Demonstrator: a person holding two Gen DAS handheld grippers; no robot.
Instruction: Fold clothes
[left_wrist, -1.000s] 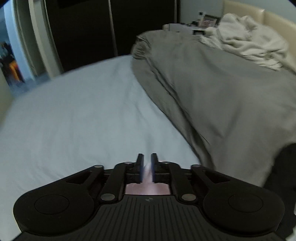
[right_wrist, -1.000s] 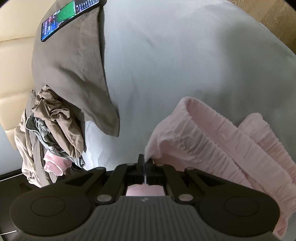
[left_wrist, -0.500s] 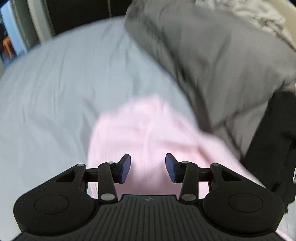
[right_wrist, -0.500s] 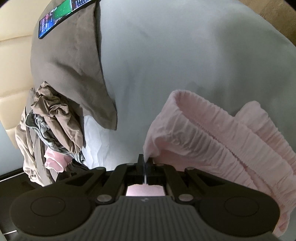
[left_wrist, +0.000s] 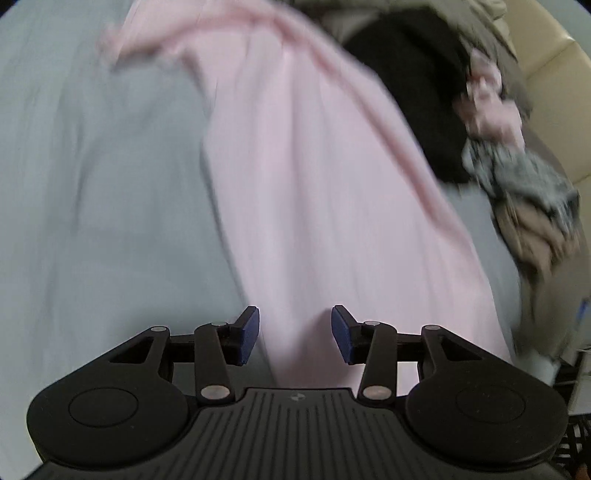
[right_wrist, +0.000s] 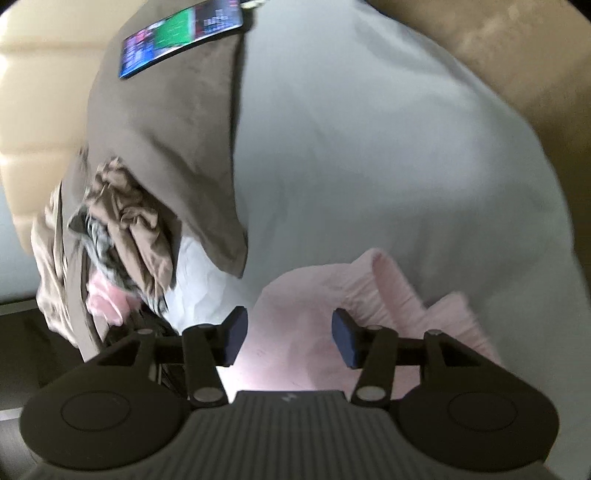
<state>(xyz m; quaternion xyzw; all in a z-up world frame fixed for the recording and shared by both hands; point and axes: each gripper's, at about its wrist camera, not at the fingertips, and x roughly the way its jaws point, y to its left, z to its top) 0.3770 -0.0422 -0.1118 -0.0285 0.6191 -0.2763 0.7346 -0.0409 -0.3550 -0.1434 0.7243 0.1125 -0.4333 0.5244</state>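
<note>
We have the soft pink garment with the gathered elastic band (right_wrist: 402, 295) lying on the pale grey bedsheet (right_wrist: 369, 147), directly under and ahead of both tongs. The right gripper (right_wrist: 290, 338) is opening, its blue pads standing well apart with pink cloth below them but nothing pinched. The left gripper (left_wrist: 293, 334) is opening too, pads apart above a long smooth stretch of the same pink garment (left_wrist: 314, 184), gripping nothing.

The step in hand looks like letting go and taking a fresh hold for the next fold. To do it well, we should lower each pair of pads onto a clear edge or corner, catch every layer at that spot, and keep the cloth flat as we carry it over. To the left of the right tongs sits a crumpled pile of brown and patterned clothes (right_wrist: 122, 236); we should keep clear of it.
</note>
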